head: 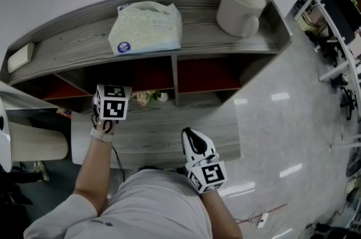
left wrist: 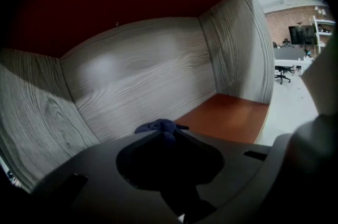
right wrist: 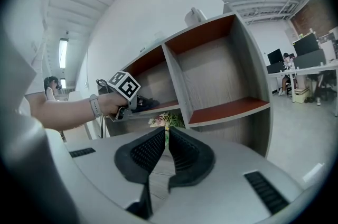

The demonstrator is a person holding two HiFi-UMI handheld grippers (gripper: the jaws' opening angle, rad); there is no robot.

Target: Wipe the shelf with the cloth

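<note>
While the left hand-held gripper (left wrist: 163, 134) sits inside the shelf (left wrist: 142, 67), its jaws pinch the cloth (left wrist: 155, 126).

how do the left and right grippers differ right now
The left gripper reaches into a compartment of the shelf; the right gripper is held back outside it. The left gripper's jaws are shut on a dark blue cloth; the right gripper's jaws are together with nothing between them. Both point toward the shelf.
</note>
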